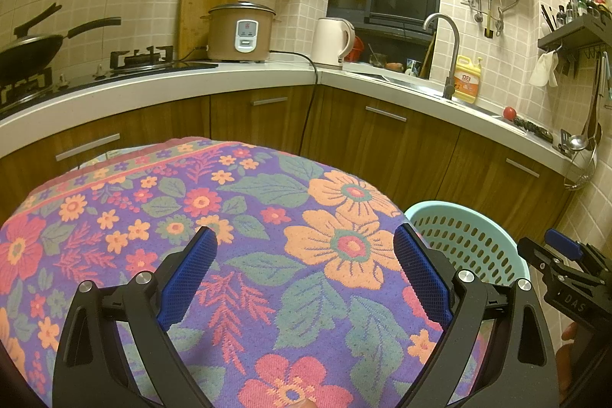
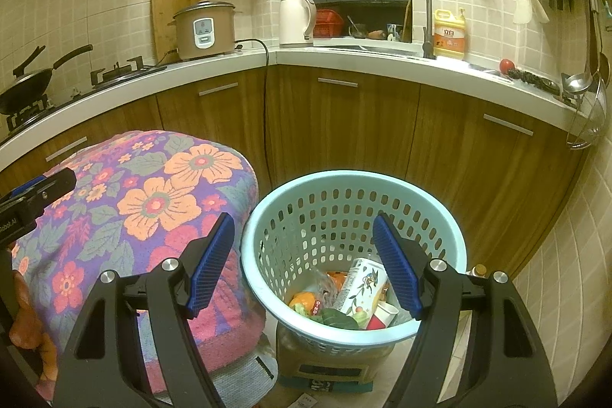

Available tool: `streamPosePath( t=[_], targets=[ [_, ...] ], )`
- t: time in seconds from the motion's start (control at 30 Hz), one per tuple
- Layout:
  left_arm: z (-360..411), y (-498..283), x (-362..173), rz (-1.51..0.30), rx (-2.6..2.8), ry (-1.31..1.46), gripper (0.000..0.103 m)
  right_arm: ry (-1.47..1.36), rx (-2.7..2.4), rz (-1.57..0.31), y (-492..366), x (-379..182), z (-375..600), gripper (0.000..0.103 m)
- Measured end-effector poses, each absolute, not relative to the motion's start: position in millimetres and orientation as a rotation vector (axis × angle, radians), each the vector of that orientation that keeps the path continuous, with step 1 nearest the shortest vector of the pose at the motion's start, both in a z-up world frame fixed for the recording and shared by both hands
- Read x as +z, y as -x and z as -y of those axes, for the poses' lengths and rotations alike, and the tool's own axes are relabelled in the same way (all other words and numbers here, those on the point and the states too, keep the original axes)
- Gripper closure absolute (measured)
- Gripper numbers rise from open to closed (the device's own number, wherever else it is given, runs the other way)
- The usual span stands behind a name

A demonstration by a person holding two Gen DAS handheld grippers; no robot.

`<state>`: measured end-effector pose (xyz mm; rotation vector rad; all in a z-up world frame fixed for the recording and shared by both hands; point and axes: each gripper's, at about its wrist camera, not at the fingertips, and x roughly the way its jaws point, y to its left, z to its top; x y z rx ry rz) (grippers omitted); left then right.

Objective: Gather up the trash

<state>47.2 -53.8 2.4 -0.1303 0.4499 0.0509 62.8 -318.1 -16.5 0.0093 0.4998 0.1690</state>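
Both grippers, left gripper and right gripper, gape wide, empty; light perforated basket at twelve o'clock, grip its stiff rim.

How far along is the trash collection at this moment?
Done: the pale blue perforated plastic basket already holds a printed carton, wrappers and a paper cup. In hand: nothing; left tongs and right tongs both stand open and empty. Left: no trash shows on the floral-patterned cloth.

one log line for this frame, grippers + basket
left gripper: open, empty | right gripper: open, empty | basket: trash inside | floral cloth: bare
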Motion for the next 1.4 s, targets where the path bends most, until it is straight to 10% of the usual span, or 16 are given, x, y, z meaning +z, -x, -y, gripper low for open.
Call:
streamPosePath(
  t=[1.4],
  targets=[
    [50.1, -50.2, 2.4, -0.476, 0.027, 0.154, 0.008, 0.022, 0.183, -0.455, -50.4, -4.7, 310.4, 0.032]
  ],
)
